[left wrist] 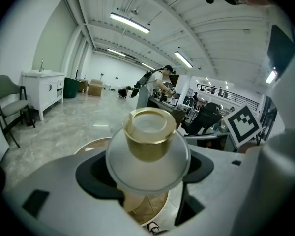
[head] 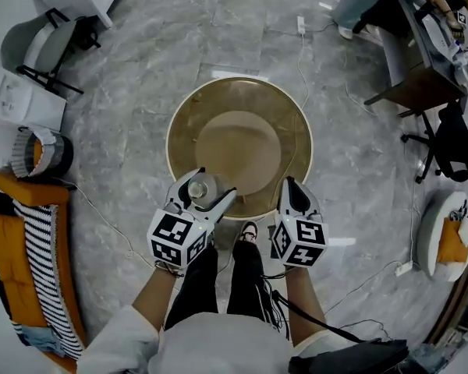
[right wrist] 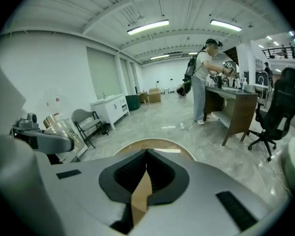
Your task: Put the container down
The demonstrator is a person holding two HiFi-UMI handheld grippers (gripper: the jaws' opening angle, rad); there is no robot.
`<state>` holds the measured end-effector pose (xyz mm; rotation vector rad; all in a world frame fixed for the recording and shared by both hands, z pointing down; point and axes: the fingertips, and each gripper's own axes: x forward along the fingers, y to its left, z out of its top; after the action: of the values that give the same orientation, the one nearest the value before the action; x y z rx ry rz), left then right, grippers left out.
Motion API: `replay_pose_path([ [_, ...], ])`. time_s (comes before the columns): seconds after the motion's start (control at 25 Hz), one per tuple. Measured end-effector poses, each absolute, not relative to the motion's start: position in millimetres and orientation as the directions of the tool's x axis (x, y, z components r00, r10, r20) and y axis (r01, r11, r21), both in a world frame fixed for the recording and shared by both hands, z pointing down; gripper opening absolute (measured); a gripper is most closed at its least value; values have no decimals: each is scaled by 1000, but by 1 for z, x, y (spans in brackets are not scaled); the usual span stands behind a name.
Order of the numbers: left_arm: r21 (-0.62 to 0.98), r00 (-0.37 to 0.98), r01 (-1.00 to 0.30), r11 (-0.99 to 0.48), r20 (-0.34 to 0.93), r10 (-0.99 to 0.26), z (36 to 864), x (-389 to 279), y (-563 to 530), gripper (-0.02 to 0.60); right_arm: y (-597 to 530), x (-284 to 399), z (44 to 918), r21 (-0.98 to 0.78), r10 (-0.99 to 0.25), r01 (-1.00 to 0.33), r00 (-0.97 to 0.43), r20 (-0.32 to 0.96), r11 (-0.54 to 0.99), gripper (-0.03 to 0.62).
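The container (head: 201, 187) is a pale rounded jar with a gold cap, and it stands upright between the jaws of my left gripper (head: 203, 192). In the left gripper view the container (left wrist: 148, 136) fills the gap, and the left gripper (left wrist: 147, 170) is shut on its wide body. It hangs over the near rim of the round wooden table (head: 242, 142). To its right, my right gripper (head: 295, 190) rests at the table's near edge. In its own view the right gripper (right wrist: 146, 154) is shut with nothing in it, and the table (right wrist: 160, 144) lies beyond the tips.
A grey chair (head: 36, 45) and white cabinet stand at the back left. An orange striped cushion (head: 23, 248) lies along the left. A desk (head: 421, 68) and black office chair (head: 452, 142) are on the right. A person (right wrist: 203, 80) stands at that desk. A cable (head: 303, 61) runs across the floor.
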<state>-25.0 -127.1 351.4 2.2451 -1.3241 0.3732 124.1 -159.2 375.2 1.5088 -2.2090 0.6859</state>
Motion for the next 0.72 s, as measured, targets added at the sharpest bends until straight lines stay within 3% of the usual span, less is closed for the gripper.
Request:
replay_pose_path([
  [0.32,303,484,-875,-378,570,-664,484,-19,-114,337,-137,114,505,-252,-649,-928,-373,663,275,23],
  [0.72,310,489,-871,-382,628,-605,565,-5,-102,337,-133,115,565,-254,-619,-929,-369,694,269,23],
])
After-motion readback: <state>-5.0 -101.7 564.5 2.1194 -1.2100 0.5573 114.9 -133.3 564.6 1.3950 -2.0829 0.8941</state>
